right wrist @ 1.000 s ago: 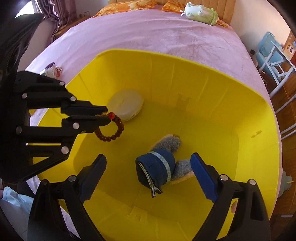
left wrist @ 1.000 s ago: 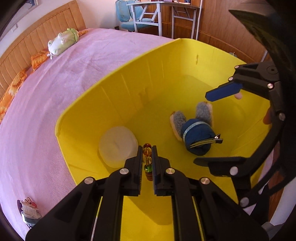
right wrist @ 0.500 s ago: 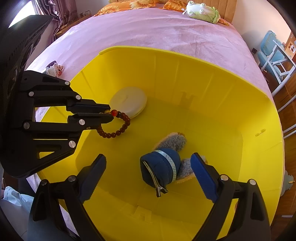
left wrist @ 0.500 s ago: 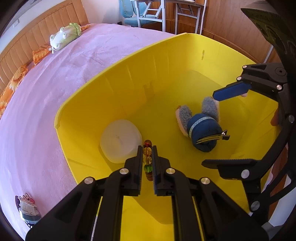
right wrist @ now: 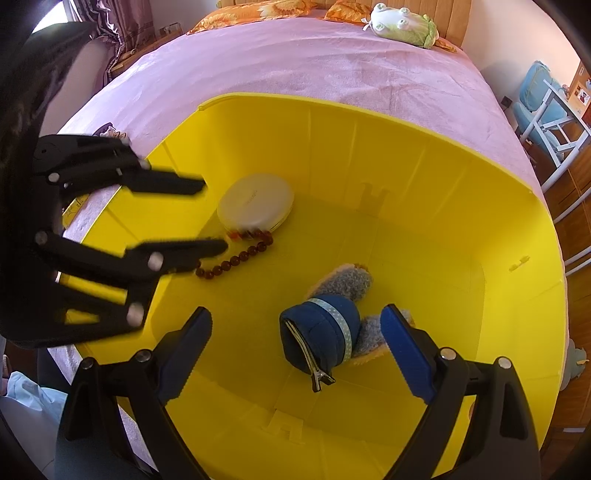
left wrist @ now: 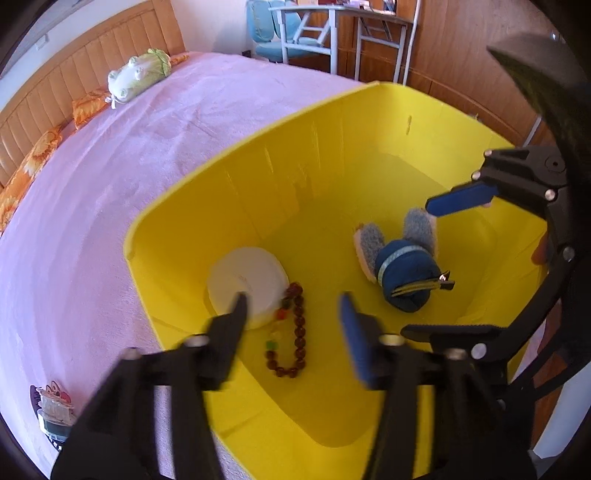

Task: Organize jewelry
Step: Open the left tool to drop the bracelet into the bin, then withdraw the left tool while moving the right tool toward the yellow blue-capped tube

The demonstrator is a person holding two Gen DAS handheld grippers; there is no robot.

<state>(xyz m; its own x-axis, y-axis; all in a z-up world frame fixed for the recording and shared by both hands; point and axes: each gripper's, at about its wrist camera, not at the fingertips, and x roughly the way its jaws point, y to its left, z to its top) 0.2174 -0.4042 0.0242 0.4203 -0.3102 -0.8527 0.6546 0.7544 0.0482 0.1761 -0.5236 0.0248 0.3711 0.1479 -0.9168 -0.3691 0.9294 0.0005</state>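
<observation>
Inside the yellow bin [left wrist: 314, 155], the left gripper [left wrist: 291, 306], clamped on the bracelet [left wrist: 291, 332] a moment ago, now gapes, the beads dropped beside the white case [left wrist: 245, 280] near the left wall, while the right gripper [right wrist: 295, 347] hangs spread over the hair clip [right wrist: 317, 343].

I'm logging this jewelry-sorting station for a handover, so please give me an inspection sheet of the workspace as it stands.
Surface: pink bedspread carrying the yellow bin.
Job's things: bead bracelet lies loose on the bin floor, against the white round case; blue plush hair clip rests apart.
Clutter: small cartoon trinket on the bedspread outside the bin.
Grippers: left gripper open, empty; right gripper open, empty.
Cables: nothing seen.
Surroundings: wooden headboard, green plush, blue chair.
</observation>
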